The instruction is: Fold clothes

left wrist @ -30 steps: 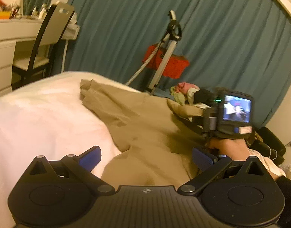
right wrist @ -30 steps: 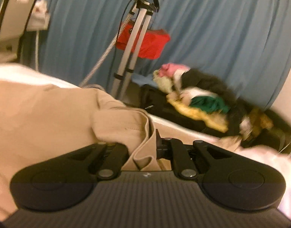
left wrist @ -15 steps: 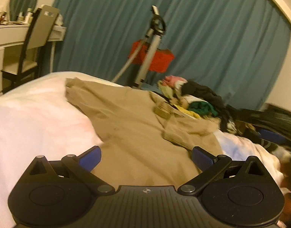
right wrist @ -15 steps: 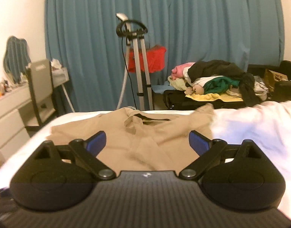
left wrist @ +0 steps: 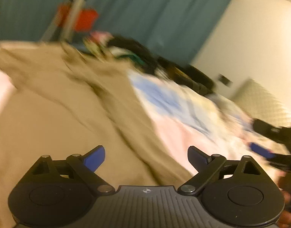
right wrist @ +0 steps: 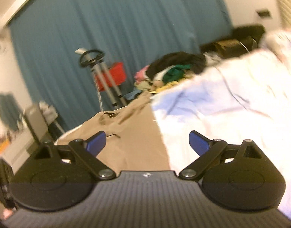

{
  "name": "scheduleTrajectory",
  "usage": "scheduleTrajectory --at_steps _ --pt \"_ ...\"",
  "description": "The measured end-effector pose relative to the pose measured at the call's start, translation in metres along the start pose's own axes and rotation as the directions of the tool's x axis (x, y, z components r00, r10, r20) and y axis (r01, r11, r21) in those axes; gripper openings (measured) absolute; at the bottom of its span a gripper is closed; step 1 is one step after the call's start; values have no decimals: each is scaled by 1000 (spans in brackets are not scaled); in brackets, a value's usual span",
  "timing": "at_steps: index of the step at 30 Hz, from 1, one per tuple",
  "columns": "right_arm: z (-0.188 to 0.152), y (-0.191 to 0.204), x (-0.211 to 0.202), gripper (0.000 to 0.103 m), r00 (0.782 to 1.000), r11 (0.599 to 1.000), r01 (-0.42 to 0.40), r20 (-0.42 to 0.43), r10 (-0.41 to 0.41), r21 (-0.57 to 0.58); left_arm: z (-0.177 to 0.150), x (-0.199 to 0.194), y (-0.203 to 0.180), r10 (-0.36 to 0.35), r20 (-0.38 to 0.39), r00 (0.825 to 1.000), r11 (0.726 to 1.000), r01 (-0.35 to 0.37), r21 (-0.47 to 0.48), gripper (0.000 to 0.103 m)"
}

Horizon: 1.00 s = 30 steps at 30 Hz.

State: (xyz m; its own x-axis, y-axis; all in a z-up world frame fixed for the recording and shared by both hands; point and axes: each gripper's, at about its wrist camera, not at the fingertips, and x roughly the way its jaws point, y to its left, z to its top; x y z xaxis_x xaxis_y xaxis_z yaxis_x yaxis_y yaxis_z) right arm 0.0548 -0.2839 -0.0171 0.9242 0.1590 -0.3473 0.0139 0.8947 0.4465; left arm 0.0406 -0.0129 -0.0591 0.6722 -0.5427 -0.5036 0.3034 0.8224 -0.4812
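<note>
A tan shirt [left wrist: 56, 106] lies spread on the white and pale blue bed cover [left wrist: 183, 114]; it also shows in the right wrist view [right wrist: 134, 133], with its collar at the far end. My left gripper [left wrist: 146, 157] is open and empty, just above the shirt's near right edge. My right gripper [right wrist: 147, 142] is open and empty, over the line where the shirt meets the bed cover [right wrist: 231, 117]. The right gripper also shows at the right edge of the left wrist view [left wrist: 267, 150]. Both views are blurred by motion.
A pile of mixed clothes [right wrist: 174, 72] lies beyond the bed's far end. A garment steamer stand [right wrist: 105, 79] with a red part stands before the blue curtain [right wrist: 126, 19]. A chair and desk [right wrist: 35, 121] are at the left.
My right gripper has let go of the shirt, opened and pulled back to the right. My left gripper has swung to the right and tilted. The shirt now lies flat.
</note>
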Motion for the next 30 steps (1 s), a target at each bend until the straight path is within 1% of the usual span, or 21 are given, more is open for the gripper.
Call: scheduleTrajectory --at_steps 1,4,8,10,11,13,14,16,17,18,19,20,21,24,26,27,28,29,30 --pt "0 -9 1 95 1000 999 5 -10 -5 36 -5 6 -4 -49 -35 998 999 48 -25 91" --pt "-2 -25 9 95 999 994 -9 -49 15 110 -16 42 -5 -128 -120 985 985 113 -127 86" --pt "-8 -35 24 95 995 987 -11 -99 28 162 -30 87 -5 -237 -209 949 949 181 -258 79" --pt "-11 -38 30 95 992 984 -12 -123 35 178 -36 105 -2 -289 -236 928 928 211 -309 66" --pt "-11 -39 31 95 990 983 -14 -132 39 183 -36 108 -1 -321 -234 918 919 243 -309 64" --pt "-13 -43 28 95 989 981 -17 -140 45 193 -35 105 0 -406 -193 893 888 335 -316 63" --pt "-13 -44 26 95 989 980 -20 -140 48 200 -34 104 0 -447 -172 878 869 381 -317 63" --pt "-13 -46 22 95 990 977 -27 -133 56 213 -33 100 1 -527 -129 840 824 469 -318 63" --pt "-13 -47 21 95 990 975 -30 -128 59 219 -35 103 4 -548 -131 826 807 483 -340 62" --pt "-12 -48 20 95 990 974 -32 -123 61 225 -38 106 7 -568 -134 812 790 493 -363 59" --pt "-12 -49 19 95 991 973 -32 -120 61 230 -41 109 10 -587 -136 798 773 503 -387 52" --pt "-11 -50 19 95 991 972 -28 -118 56 232 -44 113 13 -590 -156 792 769 493 -408 50" --pt "-11 -51 19 95 992 972 -24 -116 52 234 -48 117 15 -592 -178 786 766 480 -427 48" --pt "-10 -54 20 95 992 971 -11 -116 39 237 -54 125 15 -561 -260 786 802 438 -407 44" --pt "-10 -55 22 95 992 972 -7 -118 36 236 -55 121 13 -536 -275 798 820 417 -392 39" --pt "-10 -55 23 95 992 972 -6 -119 35 233 -56 118 12 -524 -281 804 829 406 -385 31" --pt "-10 -55 24 95 992 973 -3 -121 32 229 -57 116 11 -511 -287 810 838 395 -377 21" --pt "-11 -54 25 95 992 974 -1 -123 29 225 -58 113 11 -498 -293 816 846 384 -369 16" --pt "-11 -54 27 95 992 976 3 -126 25 219 -58 111 10 -485 -299 822 855 373 -362 7"
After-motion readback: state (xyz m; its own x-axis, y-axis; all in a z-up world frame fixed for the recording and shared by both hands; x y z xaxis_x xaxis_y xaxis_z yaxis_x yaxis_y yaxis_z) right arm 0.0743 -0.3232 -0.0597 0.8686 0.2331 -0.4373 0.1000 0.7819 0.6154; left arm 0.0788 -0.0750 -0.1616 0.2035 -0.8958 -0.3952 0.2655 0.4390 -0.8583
